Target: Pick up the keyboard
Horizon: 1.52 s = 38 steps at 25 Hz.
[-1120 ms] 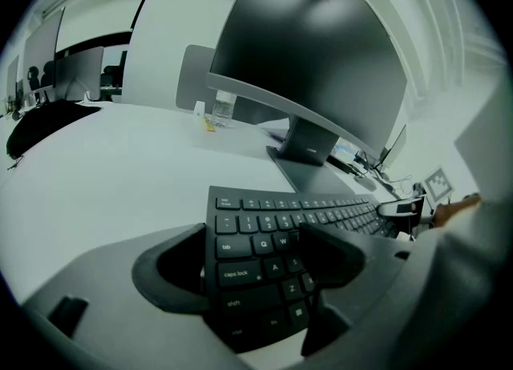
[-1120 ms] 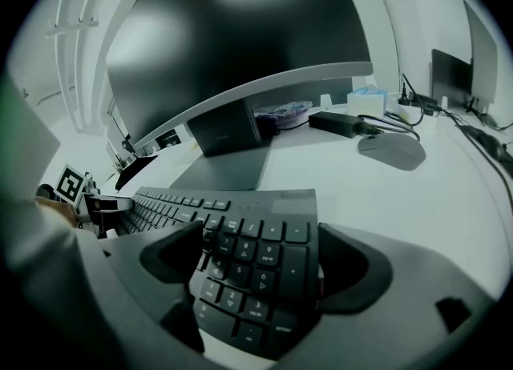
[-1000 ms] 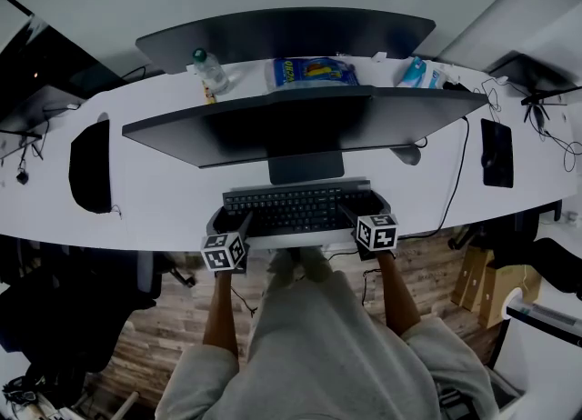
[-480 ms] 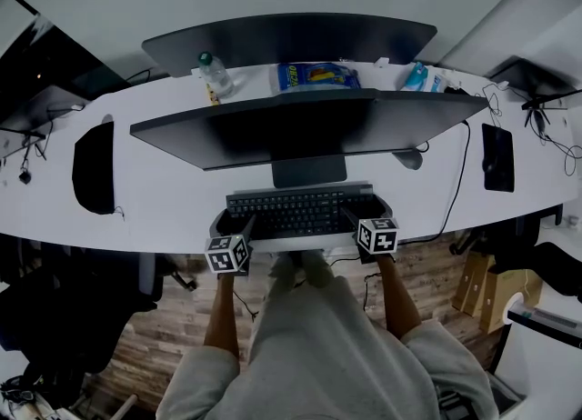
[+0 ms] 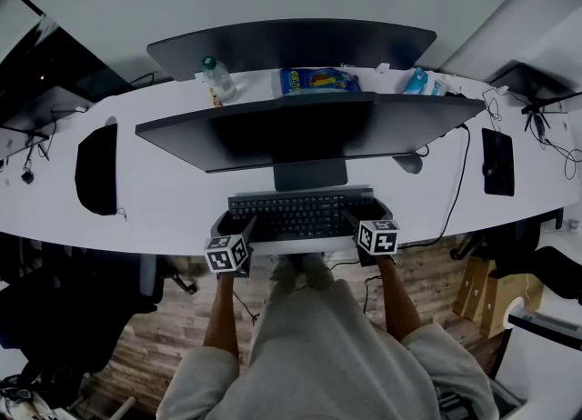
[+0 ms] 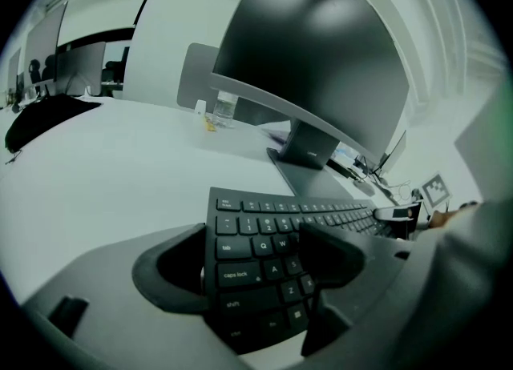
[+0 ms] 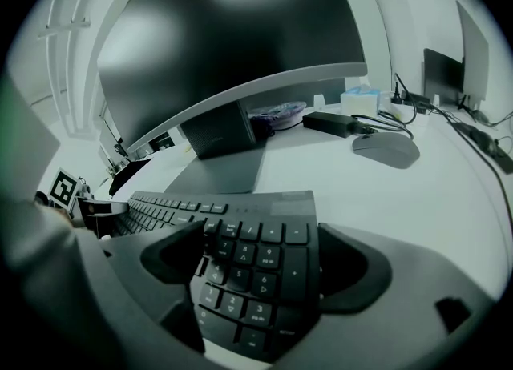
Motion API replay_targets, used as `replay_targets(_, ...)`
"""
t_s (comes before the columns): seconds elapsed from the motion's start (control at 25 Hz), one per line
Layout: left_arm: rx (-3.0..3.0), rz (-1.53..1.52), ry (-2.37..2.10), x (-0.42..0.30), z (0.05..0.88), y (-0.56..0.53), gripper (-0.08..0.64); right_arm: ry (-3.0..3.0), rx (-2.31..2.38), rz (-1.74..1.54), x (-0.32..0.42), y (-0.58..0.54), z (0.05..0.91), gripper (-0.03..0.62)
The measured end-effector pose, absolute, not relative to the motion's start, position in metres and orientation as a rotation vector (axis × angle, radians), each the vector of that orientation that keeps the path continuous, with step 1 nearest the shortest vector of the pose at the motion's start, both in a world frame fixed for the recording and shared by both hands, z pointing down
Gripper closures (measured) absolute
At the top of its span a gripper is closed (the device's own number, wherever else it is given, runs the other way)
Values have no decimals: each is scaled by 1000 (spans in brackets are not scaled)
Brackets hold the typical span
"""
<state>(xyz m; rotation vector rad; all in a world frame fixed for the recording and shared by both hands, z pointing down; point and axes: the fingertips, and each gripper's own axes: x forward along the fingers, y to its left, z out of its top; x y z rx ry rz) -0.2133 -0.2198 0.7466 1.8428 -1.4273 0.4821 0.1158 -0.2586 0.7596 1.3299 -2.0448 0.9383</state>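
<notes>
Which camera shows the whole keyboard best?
The head view: the whole keyboard shows, before the monitor stand. The left gripper view shows mostly its left end, between the left gripper's jaws; the right gripper view, its number-pad end, between the right gripper's jaws.

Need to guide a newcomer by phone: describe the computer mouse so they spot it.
Start at the big monitor on the white desk. Just right of its stand lies the mouse, a low grey oval, unlike the flat black keyboard.
</notes>
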Motion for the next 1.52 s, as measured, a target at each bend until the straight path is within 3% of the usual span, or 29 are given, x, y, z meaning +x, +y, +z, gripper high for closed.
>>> replay_targets(1.52, 1919, 459, -1523, -209, 716, -241, 216, -2119, 1419, 850, 119, -271, 730, 156)
